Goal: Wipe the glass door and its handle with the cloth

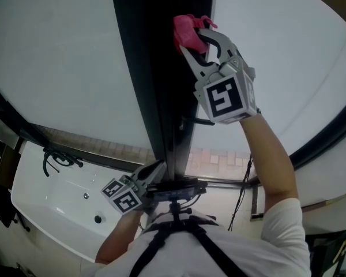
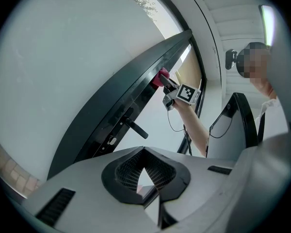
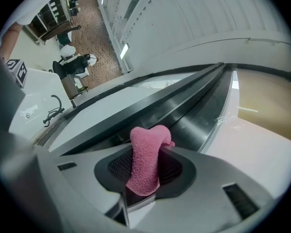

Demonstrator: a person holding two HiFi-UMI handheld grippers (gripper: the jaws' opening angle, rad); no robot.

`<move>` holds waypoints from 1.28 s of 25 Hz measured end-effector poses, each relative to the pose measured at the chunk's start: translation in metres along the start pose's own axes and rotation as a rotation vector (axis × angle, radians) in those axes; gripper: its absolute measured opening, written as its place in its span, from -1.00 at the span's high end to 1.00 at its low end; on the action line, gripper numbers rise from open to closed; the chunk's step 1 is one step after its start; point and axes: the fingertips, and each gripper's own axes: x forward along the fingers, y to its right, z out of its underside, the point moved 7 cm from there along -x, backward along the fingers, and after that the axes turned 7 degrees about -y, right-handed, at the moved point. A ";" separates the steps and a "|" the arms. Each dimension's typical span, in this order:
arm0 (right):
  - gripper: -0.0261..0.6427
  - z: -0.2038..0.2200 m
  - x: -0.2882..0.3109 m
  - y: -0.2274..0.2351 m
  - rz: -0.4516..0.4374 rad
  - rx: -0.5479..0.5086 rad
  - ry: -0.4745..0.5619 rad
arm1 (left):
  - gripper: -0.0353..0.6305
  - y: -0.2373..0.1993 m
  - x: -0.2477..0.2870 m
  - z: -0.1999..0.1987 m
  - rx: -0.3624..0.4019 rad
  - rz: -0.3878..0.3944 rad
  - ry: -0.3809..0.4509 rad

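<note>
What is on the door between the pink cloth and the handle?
Only bare dark door frame. The left gripper view shows it: the pink cloth, held in the right gripper, sits higher up, the handle lower.

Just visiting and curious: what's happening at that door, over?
Right gripper shut on pink cloth, at dark door frame. Left gripper shut, empty, low. Handle unobstructed.

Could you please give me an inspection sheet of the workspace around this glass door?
Surface: glass door, pale panes either side of a dark frame; smears cannot be judged.
Job's things: pink cloth high up at the frame; lever handle lower down, untouched.
Clutter: nothing seen.
Grippers: right gripper shut on the cloth; left gripper shut, empty, held low.
Cables: black cable hanging beside the door.
Surroundings: white basin with black tap on the left.
</note>
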 end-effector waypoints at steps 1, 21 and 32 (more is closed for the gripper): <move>0.61 0.001 0.000 -0.001 -0.001 0.001 0.000 | 0.92 0.000 0.001 0.000 0.000 0.000 -0.001; 0.61 0.022 -0.006 -0.034 -0.036 0.029 -0.017 | 0.92 -0.001 0.003 0.005 -0.017 -0.018 -0.014; 0.61 0.039 -0.011 -0.060 -0.064 0.042 -0.048 | 0.92 0.000 0.006 0.009 -0.024 -0.016 -0.021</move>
